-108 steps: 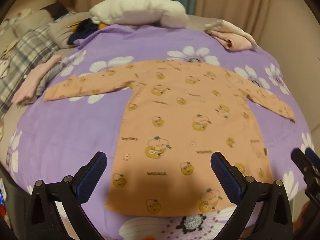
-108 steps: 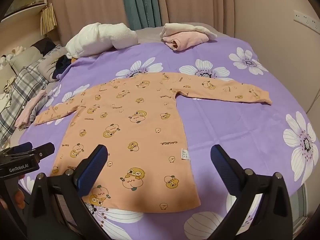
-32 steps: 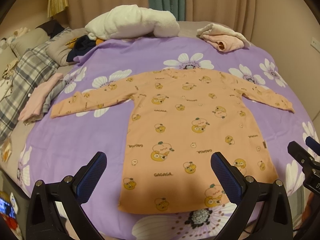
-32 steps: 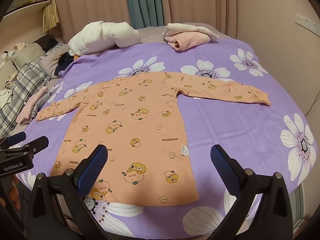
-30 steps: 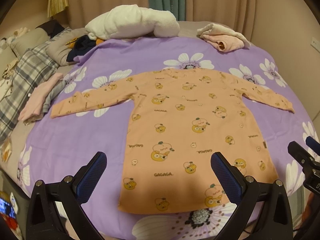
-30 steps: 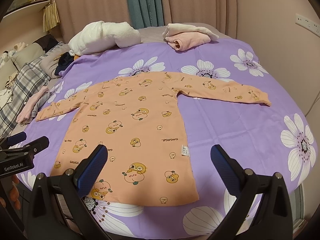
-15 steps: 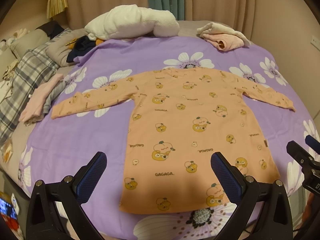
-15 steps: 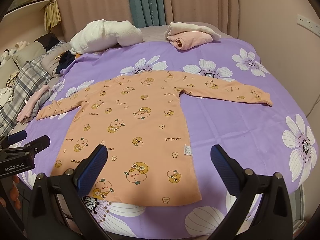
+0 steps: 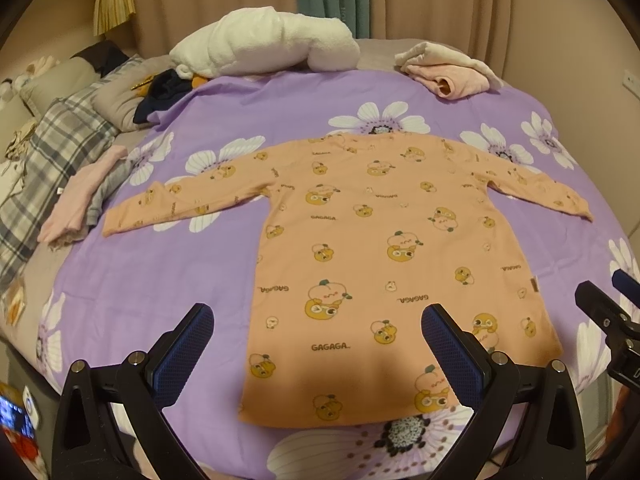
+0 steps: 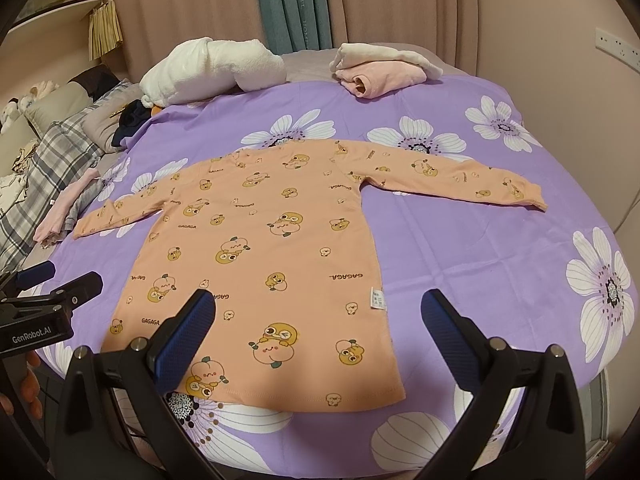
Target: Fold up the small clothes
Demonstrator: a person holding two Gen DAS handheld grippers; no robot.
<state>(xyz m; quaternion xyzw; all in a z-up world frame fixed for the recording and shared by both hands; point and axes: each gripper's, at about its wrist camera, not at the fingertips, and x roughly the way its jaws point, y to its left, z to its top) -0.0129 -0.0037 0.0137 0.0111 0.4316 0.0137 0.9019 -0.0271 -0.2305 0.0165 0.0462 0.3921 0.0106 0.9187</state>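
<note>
Here, at the far left of the bed, a plaid blanket (image 9: 48,148) lies beside a small pink-and-grey pile (image 9: 80,200). Just right of that pile ends the left sleeve of the shirt (image 9: 384,248), which is spread flat on the purple flowered sheet (image 9: 132,272), both sleeves stretched out to the sides, hem toward the cameras and neck toward the far end. It is peach-orange, long in the body, printed with cartoon ducks, peaches and the word "GAGAGA", and a small tag shows at its right side seam. The left tongs (image 9: 316,344) hang above the hem with their blue pads wide apart, holding nothing. The right tongs (image 10: 318,332) hover over the right half of the hem, likewise spread and empty. Beyond the neck sit a white blanket (image 9: 264,48) and, further right, folded pink clothes (image 9: 448,72).
</note>
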